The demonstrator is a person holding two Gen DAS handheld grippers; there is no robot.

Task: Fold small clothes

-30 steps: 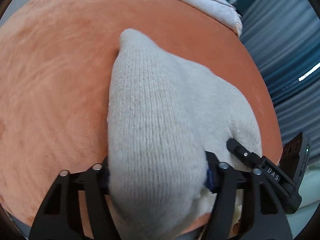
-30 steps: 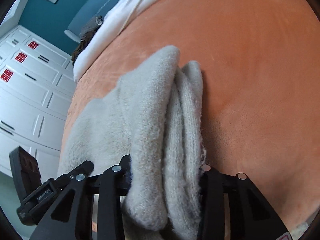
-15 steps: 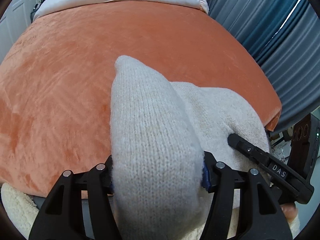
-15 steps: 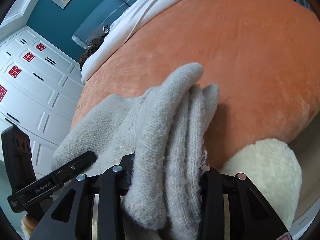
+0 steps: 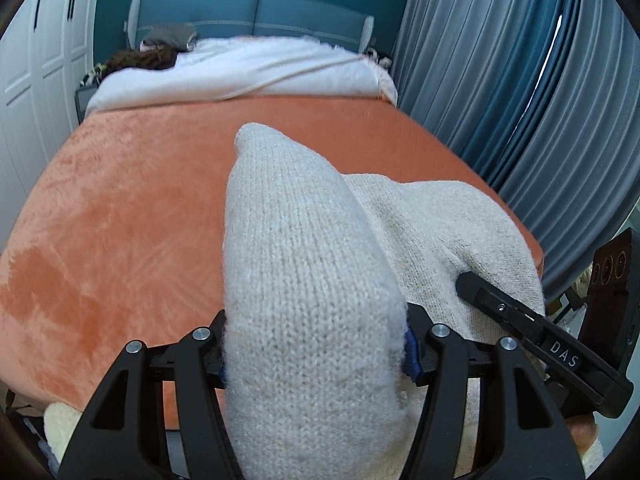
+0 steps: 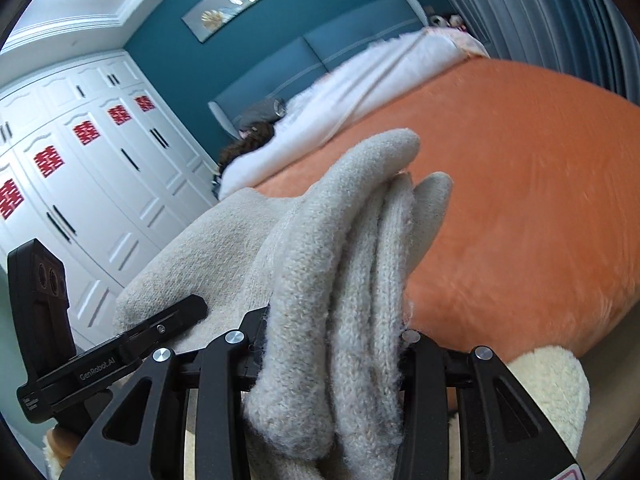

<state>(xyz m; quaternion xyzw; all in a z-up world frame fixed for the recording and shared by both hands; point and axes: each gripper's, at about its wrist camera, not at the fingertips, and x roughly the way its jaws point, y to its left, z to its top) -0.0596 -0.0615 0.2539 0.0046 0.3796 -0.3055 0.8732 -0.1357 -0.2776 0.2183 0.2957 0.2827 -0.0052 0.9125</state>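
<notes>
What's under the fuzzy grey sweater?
Under the sweater is the orange blanket on the bed; both grippers, left and right, hold it up. The knit hides the blanket right below it, so anything lying there can't be seen.

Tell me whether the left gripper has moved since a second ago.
Yes. The left gripper, shut on the beige knit garment, has risen and tilted up: the headboard beyond the orange blanket now shows.
</notes>
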